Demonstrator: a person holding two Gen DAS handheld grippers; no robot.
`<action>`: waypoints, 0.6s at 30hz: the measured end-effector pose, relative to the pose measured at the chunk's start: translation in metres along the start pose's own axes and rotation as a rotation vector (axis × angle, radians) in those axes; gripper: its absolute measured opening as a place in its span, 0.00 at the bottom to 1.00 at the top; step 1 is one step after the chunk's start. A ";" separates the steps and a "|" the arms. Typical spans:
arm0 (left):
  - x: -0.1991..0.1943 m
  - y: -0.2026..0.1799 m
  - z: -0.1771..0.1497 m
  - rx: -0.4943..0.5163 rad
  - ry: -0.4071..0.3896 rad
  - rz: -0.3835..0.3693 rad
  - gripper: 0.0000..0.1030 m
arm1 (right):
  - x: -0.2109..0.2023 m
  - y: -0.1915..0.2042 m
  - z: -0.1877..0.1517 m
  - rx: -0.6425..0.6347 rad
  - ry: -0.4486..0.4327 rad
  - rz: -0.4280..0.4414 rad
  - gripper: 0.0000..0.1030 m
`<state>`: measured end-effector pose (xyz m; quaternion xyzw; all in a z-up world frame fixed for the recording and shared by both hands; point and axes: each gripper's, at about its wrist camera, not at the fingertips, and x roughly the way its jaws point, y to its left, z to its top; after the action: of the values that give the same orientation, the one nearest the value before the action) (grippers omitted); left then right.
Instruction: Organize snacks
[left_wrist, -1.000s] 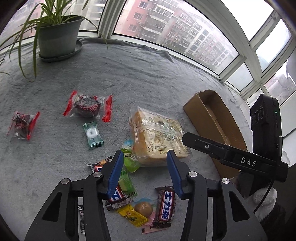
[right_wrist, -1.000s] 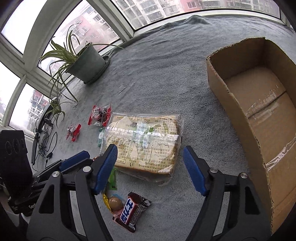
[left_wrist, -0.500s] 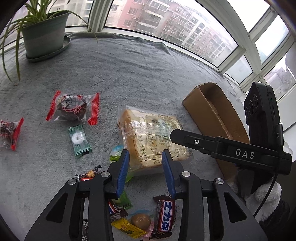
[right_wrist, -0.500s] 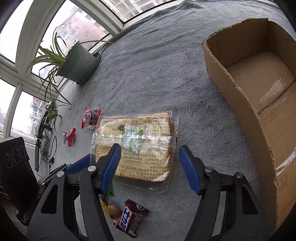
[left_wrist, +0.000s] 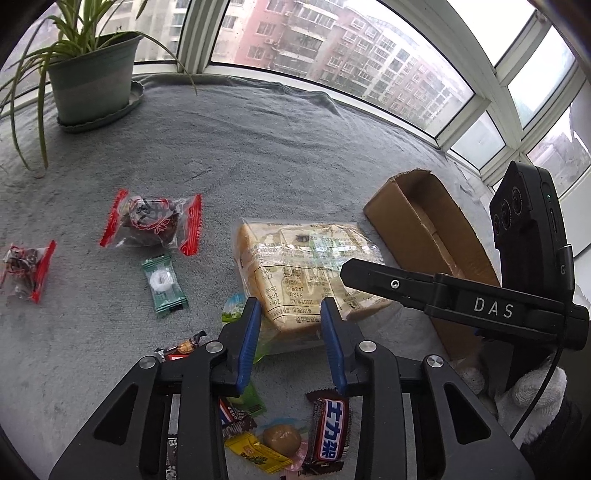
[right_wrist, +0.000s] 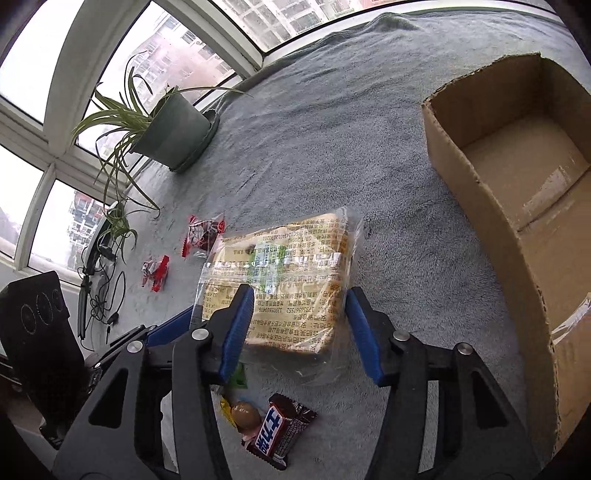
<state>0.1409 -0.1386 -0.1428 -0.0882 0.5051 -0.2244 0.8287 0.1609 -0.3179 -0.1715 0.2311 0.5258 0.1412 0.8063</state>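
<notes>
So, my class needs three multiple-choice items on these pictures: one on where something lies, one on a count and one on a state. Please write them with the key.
1. In the right wrist view, where does the open brown cardboard box stand relative to the clear-wrapped loaf of sliced bread?
A. to its right
B. to its left
C. on top of it

2. How many clear wrappers with red ends, each holding a dark cake, lie on the grey cloth?
A. one
B. two
C. five

3. The cardboard box is:
A. taped shut
B. crushed flat
C. open at the top

Key:
1 A: the box fills the right side and the bread lies mid-picture.
2 B: the left wrist view shows one beside the bread's far left and one near the picture's left edge.
3 C: its bare inner floor shows.
</notes>
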 end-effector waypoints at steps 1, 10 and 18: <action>0.000 -0.001 0.000 0.000 0.001 0.003 0.31 | -0.003 0.002 0.000 -0.007 -0.007 -0.001 0.54; -0.019 -0.022 0.005 0.012 -0.063 -0.030 0.31 | -0.056 0.006 -0.008 -0.064 -0.085 -0.021 0.54; -0.013 -0.071 0.011 0.080 -0.071 -0.106 0.31 | -0.118 -0.027 -0.023 -0.042 -0.176 -0.081 0.54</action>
<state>0.1260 -0.1963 -0.1009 -0.0895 0.4608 -0.2849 0.8357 0.0910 -0.3913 -0.1008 0.2042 0.4589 0.0985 0.8591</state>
